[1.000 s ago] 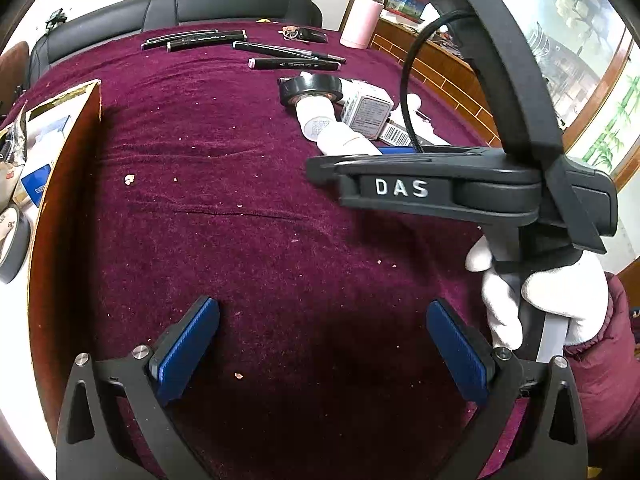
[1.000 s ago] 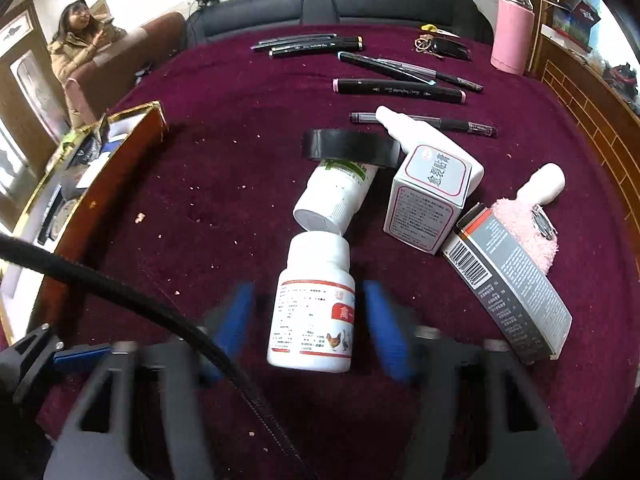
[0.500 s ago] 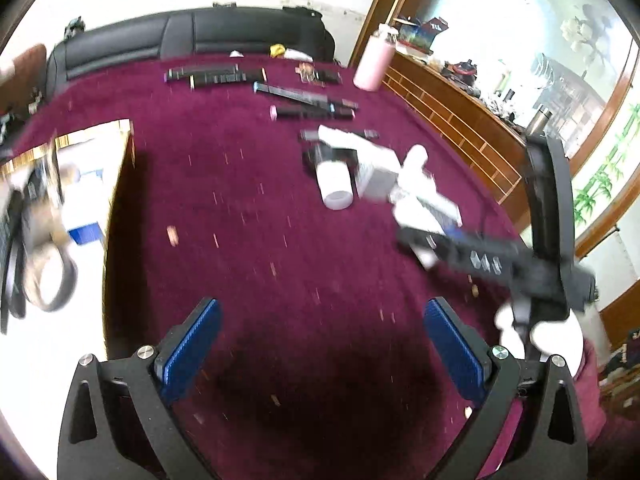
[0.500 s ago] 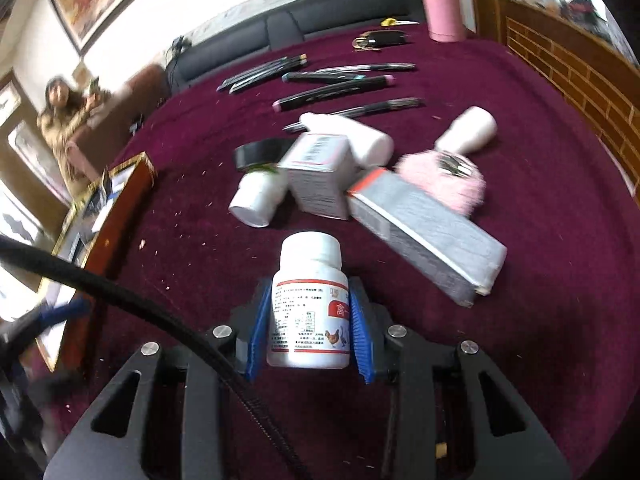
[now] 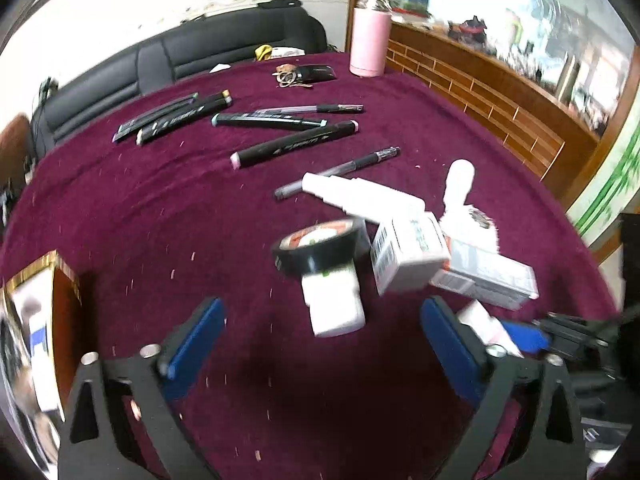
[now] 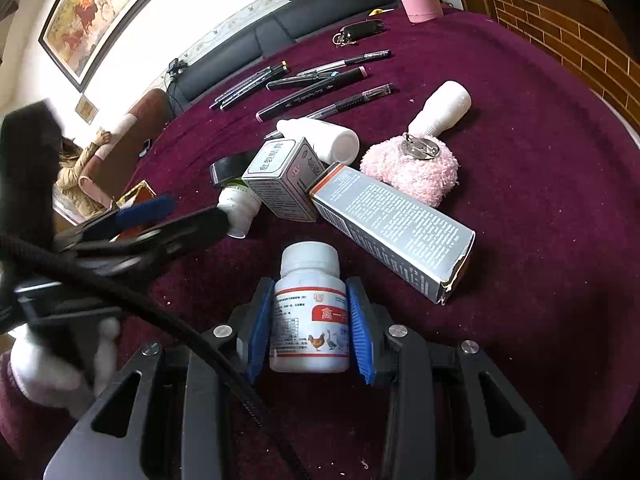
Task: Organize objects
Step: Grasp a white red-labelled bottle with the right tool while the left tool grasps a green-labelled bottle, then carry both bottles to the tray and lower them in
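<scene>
Painting [image 6: 92, 12] – right wrist view only

Chinese print on white bottle [image 6: 310, 320] label, unreadable

A pink flask [image 5: 370, 36] stands at the table's far edge, one o'clock. A black sofa [image 5: 224, 50] runs behind at eleven. A framed painting [image 6: 100, 12] hangs at ten o'clock, a seated person [image 6: 82, 176] below it.
</scene>
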### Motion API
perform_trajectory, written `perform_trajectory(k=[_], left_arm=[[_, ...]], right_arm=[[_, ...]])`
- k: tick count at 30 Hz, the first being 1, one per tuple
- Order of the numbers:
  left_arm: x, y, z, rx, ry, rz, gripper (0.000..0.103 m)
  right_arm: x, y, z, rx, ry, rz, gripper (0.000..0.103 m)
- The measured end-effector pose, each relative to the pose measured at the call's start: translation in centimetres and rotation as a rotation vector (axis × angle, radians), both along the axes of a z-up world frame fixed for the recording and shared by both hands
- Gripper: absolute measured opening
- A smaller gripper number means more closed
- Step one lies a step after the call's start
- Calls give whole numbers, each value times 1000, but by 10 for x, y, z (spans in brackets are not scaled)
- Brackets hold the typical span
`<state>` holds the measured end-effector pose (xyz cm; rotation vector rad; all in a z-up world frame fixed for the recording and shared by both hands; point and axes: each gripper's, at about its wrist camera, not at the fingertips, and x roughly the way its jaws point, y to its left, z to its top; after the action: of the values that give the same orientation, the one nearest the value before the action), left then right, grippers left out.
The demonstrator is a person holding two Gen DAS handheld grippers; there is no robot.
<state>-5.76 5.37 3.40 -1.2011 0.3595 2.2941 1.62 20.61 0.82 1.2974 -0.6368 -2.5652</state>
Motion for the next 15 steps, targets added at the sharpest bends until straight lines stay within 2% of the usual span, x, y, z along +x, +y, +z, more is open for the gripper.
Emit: perform_trajectory(k=[1,3,6,7,8,12,15], left_arm=[[-4,6,-2,-20,3,-11,57],[-15,15,-11,-61,-27,-14,41],[-23,19,-17,-68,-29,-23,37],[-24,19,-18,-64,-34,-22,31],[-26,20,-19,-57,-44,-22,29],[-20,15,-16,-33,-43,-22,29],[-8,-4,-6,22,-48,-8,29]], right_arm=[[-1,1,-1,-13,-1,0,35],[-1,4,-2,-44,-4,-2,35],[-2,5,-2,-55,-5,-2,35],[-3,4,-2,-50,-4,-2,35],[-3,3,-3,-44,-2,-1,35],[-4,-2,-1,-10,7,3,35],[-4,-6,0,20,16,4,35]])
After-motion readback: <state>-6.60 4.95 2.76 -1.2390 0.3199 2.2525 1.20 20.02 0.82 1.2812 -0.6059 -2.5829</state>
